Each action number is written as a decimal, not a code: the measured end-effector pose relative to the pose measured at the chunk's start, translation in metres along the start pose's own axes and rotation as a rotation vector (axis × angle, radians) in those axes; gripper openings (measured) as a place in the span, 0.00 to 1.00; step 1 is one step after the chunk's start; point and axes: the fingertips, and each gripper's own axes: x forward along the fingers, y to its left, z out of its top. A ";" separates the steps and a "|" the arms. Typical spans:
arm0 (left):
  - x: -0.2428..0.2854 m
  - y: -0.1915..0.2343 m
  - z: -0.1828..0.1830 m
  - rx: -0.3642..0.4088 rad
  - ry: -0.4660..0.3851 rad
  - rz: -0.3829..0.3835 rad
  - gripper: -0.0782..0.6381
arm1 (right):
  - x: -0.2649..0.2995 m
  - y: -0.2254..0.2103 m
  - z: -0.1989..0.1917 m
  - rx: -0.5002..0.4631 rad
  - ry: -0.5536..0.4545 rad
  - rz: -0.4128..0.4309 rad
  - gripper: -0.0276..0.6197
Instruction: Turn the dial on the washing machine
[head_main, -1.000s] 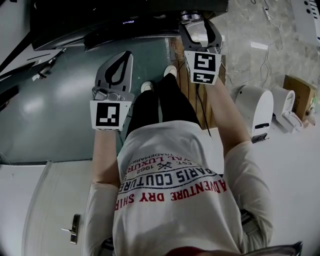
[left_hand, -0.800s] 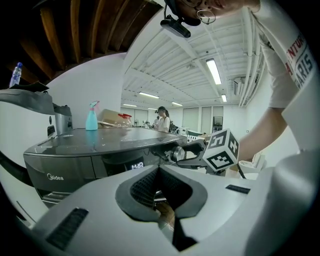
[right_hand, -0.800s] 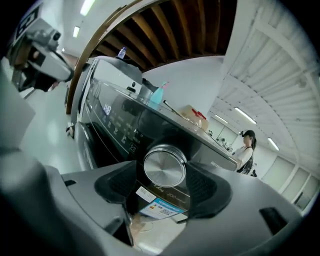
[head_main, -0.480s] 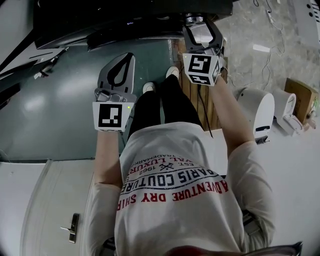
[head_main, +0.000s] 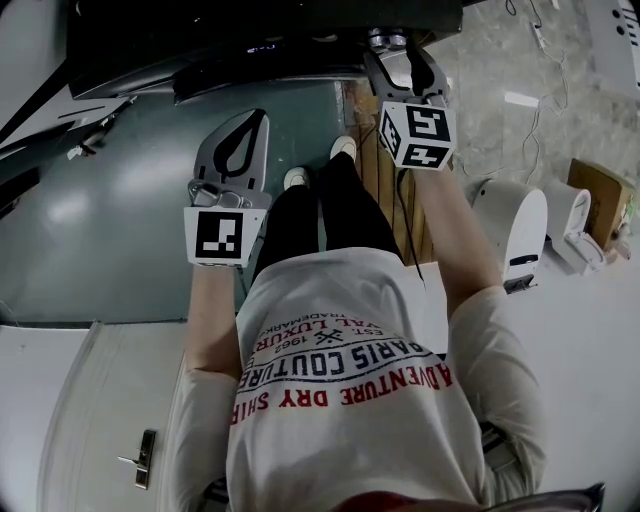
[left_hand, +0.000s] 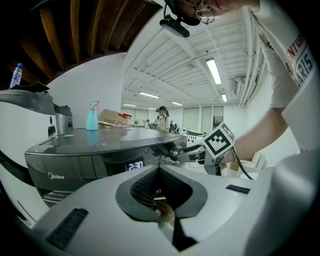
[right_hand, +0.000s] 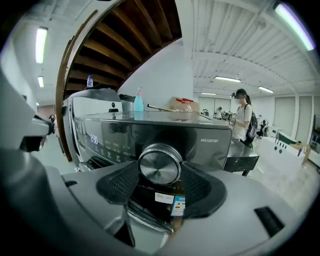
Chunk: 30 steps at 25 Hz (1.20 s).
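The dark washing machine (head_main: 200, 60) stands in front of me, its display (left_hand: 135, 164) lit. Its round metal dial (right_hand: 160, 161) sits between the dotted pads (right_hand: 120, 184) of my right gripper (right_hand: 160, 172), which touch its rim on both sides. The right jaws have just been closing, and they are shut on the dial. From above, the right gripper (head_main: 392, 45) reaches the panel at the top right. My left gripper (head_main: 250, 120) hangs before the machine's front, away from the dial. Its jaws meet at the tip (left_hand: 158, 169), with nothing between them.
A blue spray bottle (right_hand: 138, 105) and other items stand on the machine's lid. A wooden board (head_main: 385, 190) lies on the floor under the right arm. White appliances (head_main: 510, 225) and a cardboard box (head_main: 600, 190) stand to the right. A person (right_hand: 243, 120) stands far behind.
The right gripper has rolled at the dial, so its marker cube now sits tilted and a little further right. The left gripper has stayed where it was.
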 end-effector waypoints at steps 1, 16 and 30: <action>-0.001 -0.001 0.000 0.003 0.001 -0.003 0.13 | 0.000 0.000 -0.001 0.033 -0.001 0.013 0.48; -0.005 0.007 -0.004 0.033 0.003 0.017 0.13 | -0.004 0.016 -0.007 -0.435 0.027 -0.127 0.51; -0.009 0.015 -0.008 0.020 0.001 0.022 0.13 | 0.000 0.007 0.000 -0.238 0.059 -0.129 0.47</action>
